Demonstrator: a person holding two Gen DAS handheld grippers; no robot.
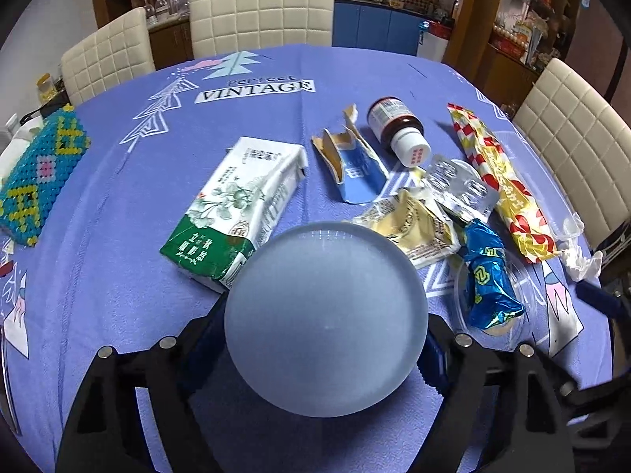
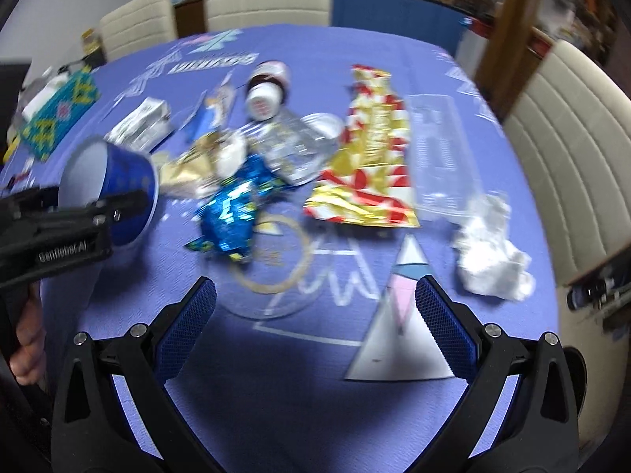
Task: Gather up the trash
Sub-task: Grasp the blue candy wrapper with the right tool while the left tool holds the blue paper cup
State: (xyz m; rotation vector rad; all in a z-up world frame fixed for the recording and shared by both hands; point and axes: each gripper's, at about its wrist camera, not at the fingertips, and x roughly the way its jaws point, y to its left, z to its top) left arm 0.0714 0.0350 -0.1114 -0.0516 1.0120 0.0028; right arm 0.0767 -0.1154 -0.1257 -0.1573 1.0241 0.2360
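I am holding the blue cup clamped in my left gripper at the near left as a bin, my right gripper hanging wide open and empty, nearing the crumpled tissue at right — light, soft, pinchable anywhere.

Blue paper cup held above the purple tablecloth, left of the blue foil wrapper. Behind the wrapper: brown medicine bottle. Right of it: red-and-gold foil bag, then crumpled white tissue.
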